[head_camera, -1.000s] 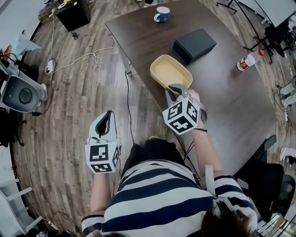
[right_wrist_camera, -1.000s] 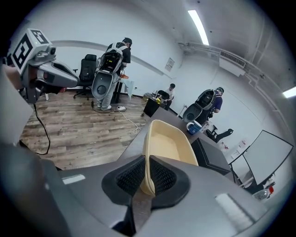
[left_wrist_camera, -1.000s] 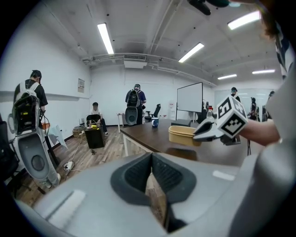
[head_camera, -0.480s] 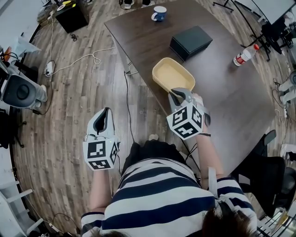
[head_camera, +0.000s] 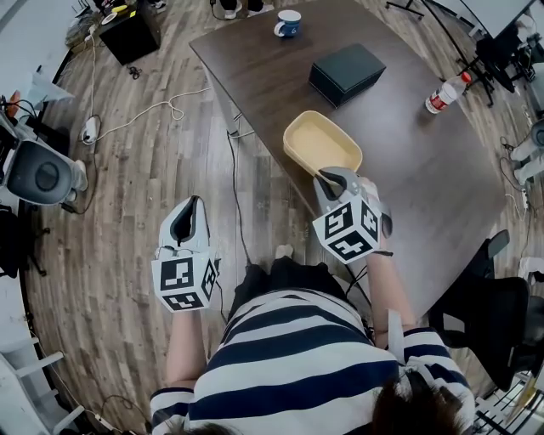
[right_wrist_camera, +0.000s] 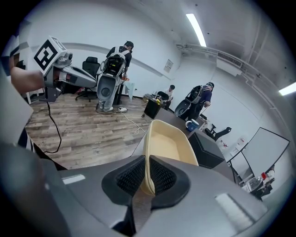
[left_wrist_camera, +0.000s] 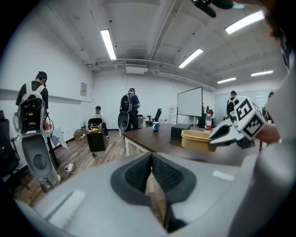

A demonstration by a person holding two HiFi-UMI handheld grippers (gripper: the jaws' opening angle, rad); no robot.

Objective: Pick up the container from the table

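Note:
The container [head_camera: 321,140] is a shallow pale-yellow tub at the table's [head_camera: 408,161] left edge. My right gripper [head_camera: 331,177] is shut on the middle of its near rim. In the right gripper view the rim [right_wrist_camera: 149,152] runs between the two pads of the right gripper [right_wrist_camera: 147,178]. In the left gripper view the container [left_wrist_camera: 198,139] seems to hang just above the tabletop, held by the right gripper [left_wrist_camera: 217,136]. My left gripper [head_camera: 189,212] is shut and empty over the wood floor left of the table; its left gripper view shows the left gripper [left_wrist_camera: 151,159] with pads together.
A black box [head_camera: 346,73] lies beyond the container; a blue mug [head_camera: 287,23] stands at the far end and a bottle [head_camera: 443,93] at the right side. Cables [head_camera: 170,106] trail on the floor. An office chair [head_camera: 493,314] stands at the right. People stand in the room's far part.
My right gripper has drawn the container back toward me and away from the black box. The left gripper has shifted only slightly.

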